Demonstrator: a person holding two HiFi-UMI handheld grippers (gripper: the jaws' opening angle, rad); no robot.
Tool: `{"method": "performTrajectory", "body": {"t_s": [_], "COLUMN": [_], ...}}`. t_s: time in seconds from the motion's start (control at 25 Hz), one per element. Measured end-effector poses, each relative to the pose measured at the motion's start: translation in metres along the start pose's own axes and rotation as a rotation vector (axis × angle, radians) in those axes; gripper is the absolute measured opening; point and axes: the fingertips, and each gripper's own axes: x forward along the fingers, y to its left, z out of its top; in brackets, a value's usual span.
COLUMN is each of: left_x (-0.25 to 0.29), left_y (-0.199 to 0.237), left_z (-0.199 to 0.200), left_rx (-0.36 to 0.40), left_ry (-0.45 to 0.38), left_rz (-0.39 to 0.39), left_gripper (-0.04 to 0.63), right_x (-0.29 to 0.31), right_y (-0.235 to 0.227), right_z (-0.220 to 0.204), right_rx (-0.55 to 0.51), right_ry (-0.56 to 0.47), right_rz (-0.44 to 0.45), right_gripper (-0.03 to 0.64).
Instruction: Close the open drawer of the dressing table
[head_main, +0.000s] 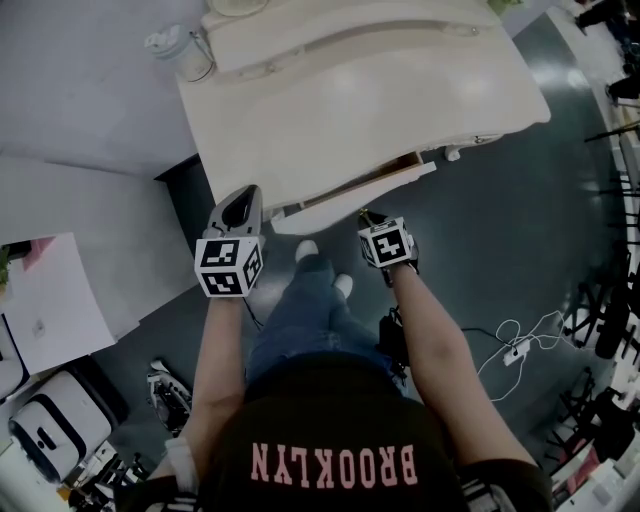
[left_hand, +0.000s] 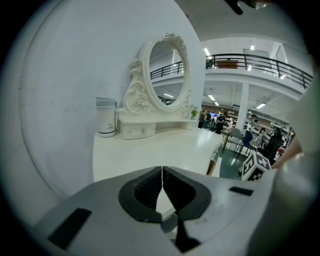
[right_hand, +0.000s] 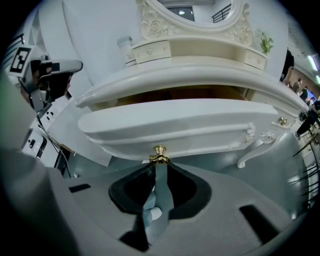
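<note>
The cream dressing table (head_main: 350, 90) stands ahead of me, its wide drawer (head_main: 362, 188) pulled out a little under the top. In the right gripper view the drawer front (right_hand: 170, 125) fills the middle, with dark space above it. Its gold knob (right_hand: 159, 154) sits right at the tips of my right gripper (right_hand: 160, 165), which closes on it. The same right gripper (head_main: 368, 216) shows at the drawer's front edge in the head view. My left gripper (head_main: 240, 205) hovers at the table's front left corner. That left gripper (left_hand: 162, 172) is shut and holds nothing.
An oval mirror (left_hand: 167, 75) and a white jar (left_hand: 106, 117) stand at the back of the top. The person's legs (head_main: 310, 310) are below the drawer. A power strip with cables (head_main: 515, 350) lies on the floor at right, cases (head_main: 50, 420) at lower left.
</note>
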Motion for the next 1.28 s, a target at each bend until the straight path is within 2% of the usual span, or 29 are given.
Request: {"method": "performTrajectory", "body": {"t_s": [0.6, 1.28], "left_x": [0.044, 0.075], "left_y": [0.018, 0.038], "left_z": [0.020, 0.042], "left_rx": [-0.007, 0.008], "left_ry": [0.001, -0.011], "left_rz": [-0.027, -0.071], "left_gripper": [0.005, 0.005], "right_x": [0.015, 0.029], "right_y": [-0.008, -0.011], "right_z": [0.030, 0.069], "right_rx": [-0.011, -0.032], "right_ry": [0.007, -0.006], "right_rz": [0.038, -0.001], "right_gripper": [0.095, 0.080]}}
